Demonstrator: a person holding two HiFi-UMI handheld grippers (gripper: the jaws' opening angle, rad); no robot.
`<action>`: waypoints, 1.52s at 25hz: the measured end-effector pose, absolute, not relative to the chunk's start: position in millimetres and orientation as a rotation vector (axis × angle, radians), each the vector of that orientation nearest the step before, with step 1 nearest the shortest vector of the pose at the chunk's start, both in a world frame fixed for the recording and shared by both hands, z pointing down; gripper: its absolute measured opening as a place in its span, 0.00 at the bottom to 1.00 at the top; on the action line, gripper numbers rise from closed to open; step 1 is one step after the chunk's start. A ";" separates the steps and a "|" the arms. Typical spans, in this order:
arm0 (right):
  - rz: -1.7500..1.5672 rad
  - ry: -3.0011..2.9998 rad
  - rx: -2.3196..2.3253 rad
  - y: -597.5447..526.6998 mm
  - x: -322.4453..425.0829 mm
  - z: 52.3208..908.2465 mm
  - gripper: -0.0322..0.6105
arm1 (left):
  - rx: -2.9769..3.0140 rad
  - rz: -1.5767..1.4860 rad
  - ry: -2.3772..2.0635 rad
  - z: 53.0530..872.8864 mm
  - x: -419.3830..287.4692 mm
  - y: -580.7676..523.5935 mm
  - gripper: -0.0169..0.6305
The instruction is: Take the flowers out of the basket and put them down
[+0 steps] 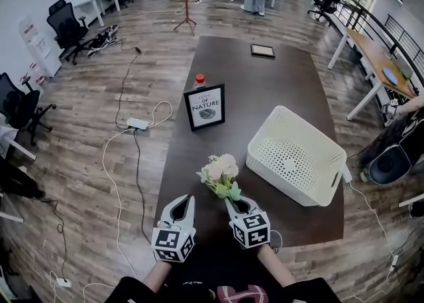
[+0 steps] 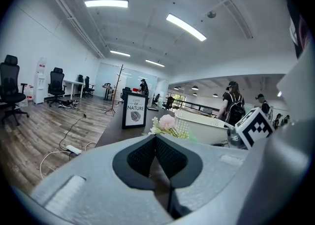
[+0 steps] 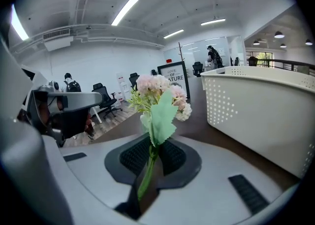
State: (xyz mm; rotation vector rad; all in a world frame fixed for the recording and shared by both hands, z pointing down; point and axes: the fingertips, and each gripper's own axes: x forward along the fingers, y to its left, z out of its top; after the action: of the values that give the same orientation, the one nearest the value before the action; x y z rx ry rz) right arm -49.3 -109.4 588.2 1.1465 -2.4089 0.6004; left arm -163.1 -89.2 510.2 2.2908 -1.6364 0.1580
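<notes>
Since the right gripper (image 1: 234, 203) is clamped on the flower bunch (image 1: 220, 170) just left of the white basket (image 1: 296, 177), it's put-down time, I'd say: lower to the table (image 1: 265, 86), release; left gripper (image 1: 181, 206) closed, empty.

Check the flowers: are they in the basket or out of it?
Out. The right gripper is shut on the stem of the flowers and holds them over the table, beside the white basket and outside its wall.
</notes>
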 end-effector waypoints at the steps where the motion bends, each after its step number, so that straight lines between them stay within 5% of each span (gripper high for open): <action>1: 0.607 -2.406 1.148 -108.4 -49.7 591.6 0.13 | 2.287 0.156 -1.637 511.6 -163.9 -89.1 0.04; 38: 0.662 -2.250 1.117 -124.0 -55.3 647.8 0.15 | 2.210 0.129 -1.662 524.8 -183.7 -86.7 0.04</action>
State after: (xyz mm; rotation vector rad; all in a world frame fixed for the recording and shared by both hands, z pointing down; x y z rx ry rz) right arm -55.3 -124.0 647.8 1.1168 -2.2504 0.6619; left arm -183.7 -86.7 524.8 2.2099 -1.6621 0.1289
